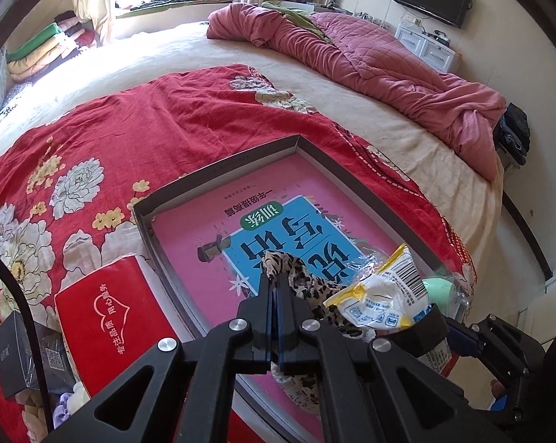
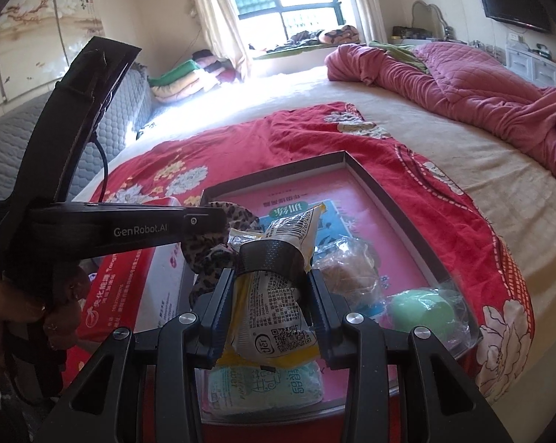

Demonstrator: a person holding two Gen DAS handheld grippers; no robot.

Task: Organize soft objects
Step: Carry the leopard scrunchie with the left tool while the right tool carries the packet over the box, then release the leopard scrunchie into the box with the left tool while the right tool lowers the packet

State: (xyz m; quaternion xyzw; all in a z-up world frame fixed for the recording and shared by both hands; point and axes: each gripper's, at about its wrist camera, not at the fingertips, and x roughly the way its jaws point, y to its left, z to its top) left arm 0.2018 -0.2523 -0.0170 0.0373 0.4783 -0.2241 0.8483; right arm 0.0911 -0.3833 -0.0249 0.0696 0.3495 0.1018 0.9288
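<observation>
Leopard-print cloth (image 1: 278, 260), pinched in shut left jaws, and yellow packet (image 2: 274, 306), clamped in right jaws, are being lowered into the tray (image 1: 218, 170); release judged next.

"GenRobot.AI" is printed in pale letters on the black side of the left tongs (image 2: 241, 217). White Chinese characters inside a heart outline are seen on the red box (image 1: 108, 328). A barcode is carried by the yellow-and-white packet (image 1: 379, 295).

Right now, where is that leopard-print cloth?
The leopard-print cloth is pinched in the shut left gripper over the shallow box, just left of the yellow-and-white packet.
</observation>
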